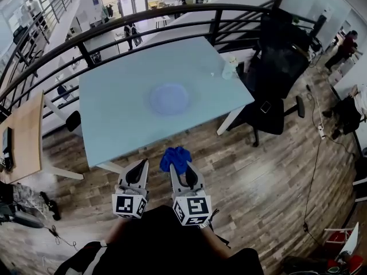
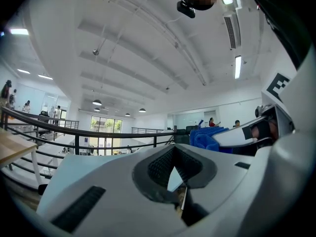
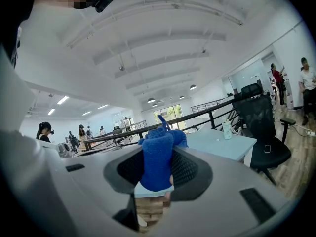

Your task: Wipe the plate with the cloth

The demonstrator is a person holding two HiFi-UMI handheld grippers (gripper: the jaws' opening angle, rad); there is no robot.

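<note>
We hold both grippers low over the wood floor, just short of the bench's near edge. R gripper has the blue cloth bunched at its tip, with the cloth sticking out toward the bench. L gripper sits just beside it, approx parallel, both marker cubes facing us. Plate, pale blue & round, lies mid-bench, well apart from both grippers. Small bottle stands upright near the bench's far-right corner. Black office chair is at the bench's right side. Dark railing curves behind the bench. Wooden desk is off to the left.
</note>
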